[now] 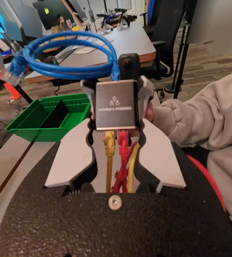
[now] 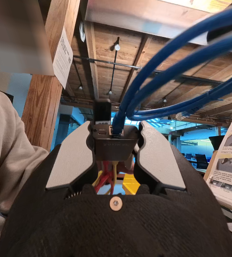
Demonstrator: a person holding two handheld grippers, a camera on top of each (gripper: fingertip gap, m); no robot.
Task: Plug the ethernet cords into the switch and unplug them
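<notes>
A small black switch (image 1: 115,105) is held in the air between both grippers. My left gripper (image 1: 116,123) is shut on its near end. My right gripper (image 2: 115,133) is shut on the switch (image 2: 115,150) from the opposite end; its fingers (image 1: 146,89) show on the far side in the left wrist view. A yellow cord (image 1: 109,143) and a red cord (image 1: 123,143) are plugged in side by side. A coiled blue cord (image 1: 70,69) is plugged into the other end (image 2: 116,125); its free plug (image 1: 11,75) hangs loose.
A green bin (image 1: 29,129) with a black divider sits on the pale table at left. A person's beige sleeve (image 1: 196,118) is at right. An instruction sheet (image 2: 230,159) stands at right and a wooden post (image 2: 43,111) rises at left. The gap from one gripper's tips to the other's is roughly 5 cm.
</notes>
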